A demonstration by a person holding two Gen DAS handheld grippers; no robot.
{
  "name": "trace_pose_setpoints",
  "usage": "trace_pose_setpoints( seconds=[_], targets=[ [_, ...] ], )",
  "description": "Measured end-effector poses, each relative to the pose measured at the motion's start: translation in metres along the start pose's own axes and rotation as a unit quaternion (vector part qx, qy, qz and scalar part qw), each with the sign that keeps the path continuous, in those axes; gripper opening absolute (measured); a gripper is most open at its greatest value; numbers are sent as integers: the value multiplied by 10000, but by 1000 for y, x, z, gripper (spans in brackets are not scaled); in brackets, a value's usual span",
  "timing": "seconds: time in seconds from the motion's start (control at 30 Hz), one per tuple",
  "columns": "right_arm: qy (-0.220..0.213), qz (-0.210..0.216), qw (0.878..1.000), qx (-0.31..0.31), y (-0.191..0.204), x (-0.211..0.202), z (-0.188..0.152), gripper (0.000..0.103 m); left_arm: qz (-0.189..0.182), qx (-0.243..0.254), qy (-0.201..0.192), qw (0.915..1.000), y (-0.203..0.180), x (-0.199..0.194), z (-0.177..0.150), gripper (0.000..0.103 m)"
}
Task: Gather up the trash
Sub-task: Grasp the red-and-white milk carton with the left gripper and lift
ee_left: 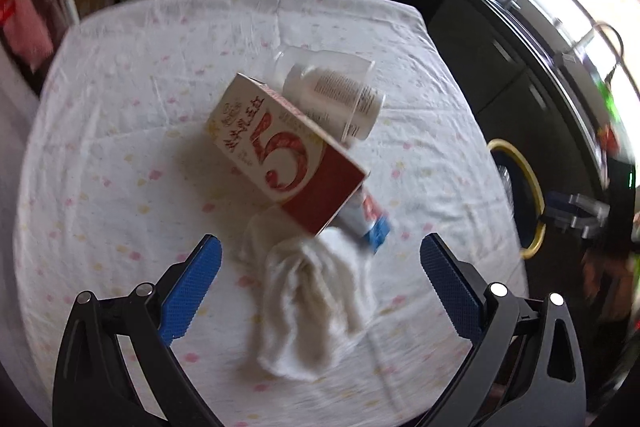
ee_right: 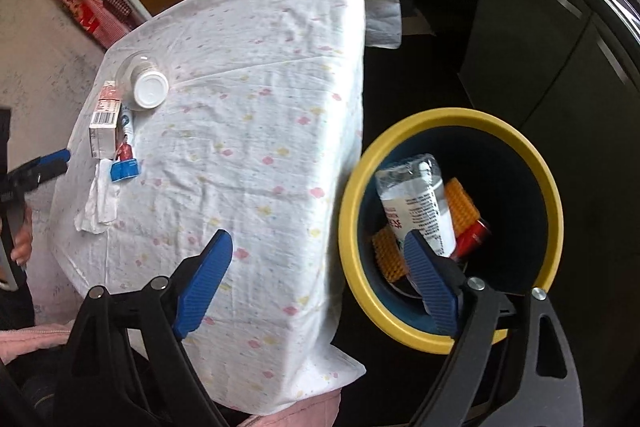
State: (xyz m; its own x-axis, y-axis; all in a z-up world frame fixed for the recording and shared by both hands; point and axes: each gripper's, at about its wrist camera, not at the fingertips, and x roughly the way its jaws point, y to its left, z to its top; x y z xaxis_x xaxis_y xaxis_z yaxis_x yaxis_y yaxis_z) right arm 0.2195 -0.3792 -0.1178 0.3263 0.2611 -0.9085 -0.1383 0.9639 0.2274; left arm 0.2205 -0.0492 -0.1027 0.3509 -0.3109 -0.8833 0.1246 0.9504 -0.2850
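Left wrist view: the left gripper (ee_left: 320,259) hangs over the table (ee_left: 120,99), its blue fingers (ee_left: 192,287) spread wide with nothing between them. A crumpled white tissue (ee_left: 316,303) lies on the flowered cloth between the fingers, just below the pile of rubbish. At 12 o'clock from the tissue sits a red-and-cream carton (ee_left: 288,155) bearing a large "5", lying tilted and resting over a tube (ee_left: 370,219) with a blue end that pokes out at the carton's 4 o'clock corner. At the carton's 1 o'clock lies a white bottle (ee_left: 340,95) on its side, inside or behind a clear plastic cup (ee_left: 304,63) — which of the two cannot be told. The yellow rim of the bin (ee_left: 524,187) shows at 3 o'clock, off the table edge. This view is blurred.

Right wrist view: the right gripper (ee_right: 316,251) is held over the table's near corner, fingers (ee_right: 204,283) spread apart and empty. One finger overlaps the bin (ee_right: 452,123), which stands on the floor at 3 o'clock of the table (ee_right: 256,99). Inside the bin lie a clear plastic bottle (ee_right: 416,199), orange ridged pieces (ee_right: 464,205) and a red can (ee_right: 474,233). At 10 o'clock, well apart from this gripper, the pile remains on the cloth — bottle (ee_right: 150,89), carton (ee_right: 105,125), tube (ee_right: 126,151), tissue (ee_right: 98,203). The left gripper's blue fingertip (ee_right: 54,157) shows just beside the pile at 9 o'clock.
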Motion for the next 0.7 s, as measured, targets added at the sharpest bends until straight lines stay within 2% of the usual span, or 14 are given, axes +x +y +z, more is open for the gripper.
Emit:
trace_pose_setpoints(
  seconds=[0.17,0.23,0.4,0.47,0.57,0.7],
  targets=[
    [-48,183,9998,-18,1,3,-3,83,-313,-997,258,9942,9,19,24,98],
    [-21,228,9997,-22,0,5,-8,83,-425,-1465,307,9878,18,27,31,98],
    [48,254,9997,1,-5,12,-18,83,-481,-2238,433,9725,38,44,37,98],
    [60,281,9996,44,-8,13,-22,83,-539,-2477,520,9659,44,51,36,94],
    [42,305,9995,82,-12,13,-25,83,-591,-2650,505,9611,46,55,35,85],
    [23,351,9993,96,-14,13,-27,83,-673,-2809,548,9558,49,59,34,81]
  ],
)
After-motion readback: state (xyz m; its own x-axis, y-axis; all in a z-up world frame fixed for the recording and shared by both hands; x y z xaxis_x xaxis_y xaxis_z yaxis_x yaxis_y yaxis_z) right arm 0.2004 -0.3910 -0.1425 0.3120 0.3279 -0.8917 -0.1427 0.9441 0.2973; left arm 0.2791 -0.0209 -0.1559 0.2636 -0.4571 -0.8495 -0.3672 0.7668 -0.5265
